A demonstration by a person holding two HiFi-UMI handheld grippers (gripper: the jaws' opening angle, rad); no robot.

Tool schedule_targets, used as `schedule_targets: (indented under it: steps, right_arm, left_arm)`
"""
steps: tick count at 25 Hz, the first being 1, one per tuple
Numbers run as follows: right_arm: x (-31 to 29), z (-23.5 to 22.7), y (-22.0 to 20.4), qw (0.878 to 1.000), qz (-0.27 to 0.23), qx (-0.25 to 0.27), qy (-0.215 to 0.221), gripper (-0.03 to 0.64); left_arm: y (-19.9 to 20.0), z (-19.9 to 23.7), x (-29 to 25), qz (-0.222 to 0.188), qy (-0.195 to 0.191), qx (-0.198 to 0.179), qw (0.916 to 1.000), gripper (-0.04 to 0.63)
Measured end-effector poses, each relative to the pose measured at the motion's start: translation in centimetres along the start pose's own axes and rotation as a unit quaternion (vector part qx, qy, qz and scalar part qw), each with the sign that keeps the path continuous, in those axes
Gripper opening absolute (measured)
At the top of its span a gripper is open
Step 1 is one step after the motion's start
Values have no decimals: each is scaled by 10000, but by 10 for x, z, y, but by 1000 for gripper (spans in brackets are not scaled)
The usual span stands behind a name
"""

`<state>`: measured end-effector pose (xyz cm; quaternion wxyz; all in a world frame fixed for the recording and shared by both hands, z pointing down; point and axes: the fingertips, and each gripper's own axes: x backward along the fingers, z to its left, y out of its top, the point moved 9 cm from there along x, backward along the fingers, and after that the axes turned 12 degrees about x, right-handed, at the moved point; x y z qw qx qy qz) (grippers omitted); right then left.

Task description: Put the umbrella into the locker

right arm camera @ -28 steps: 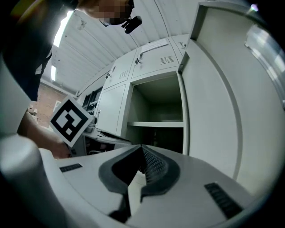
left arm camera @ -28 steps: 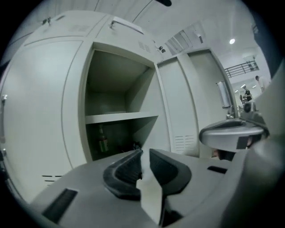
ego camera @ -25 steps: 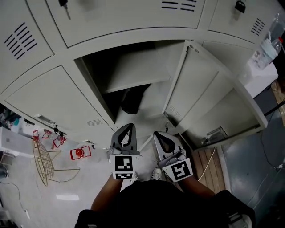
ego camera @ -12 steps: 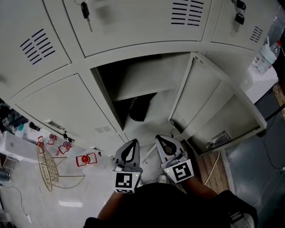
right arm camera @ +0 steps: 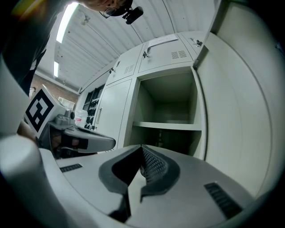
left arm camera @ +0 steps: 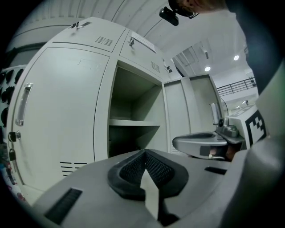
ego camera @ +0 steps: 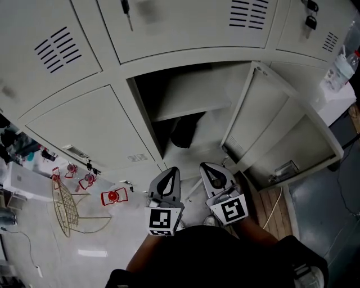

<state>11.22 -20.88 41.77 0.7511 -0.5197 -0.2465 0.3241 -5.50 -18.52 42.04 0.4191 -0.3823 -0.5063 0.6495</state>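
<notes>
— Umbrella [ego camera: 183,134]: which way from the tongs?
— Straight ahead, the dark shape inside the open locker [ego camera: 147,126], under its shelf [ego camera: 191,102], seemingly upright. Left tongs [ego camera: 170,170] and right tongs [ego camera: 207,166] are pressed together, holding nothing, and about equally near.

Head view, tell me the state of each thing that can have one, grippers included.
Locker door: open.
Locker: open, dark object lying under its shelf.
Left neighbouring door: closed.
Upper door: closed, key hanging in it.
Left gripper: shut, empty.
Right gripper: shut, empty.
</notes>
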Motion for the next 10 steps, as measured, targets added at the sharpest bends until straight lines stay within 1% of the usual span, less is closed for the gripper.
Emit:
schedule_targets:
  steps: [10]
  right_arm:
    - [0, 2, 1, 10000, -28, -10, -59, -2]
  left_arm:
    - [-2, 2, 1, 86, -7, 16, 10000, 0]
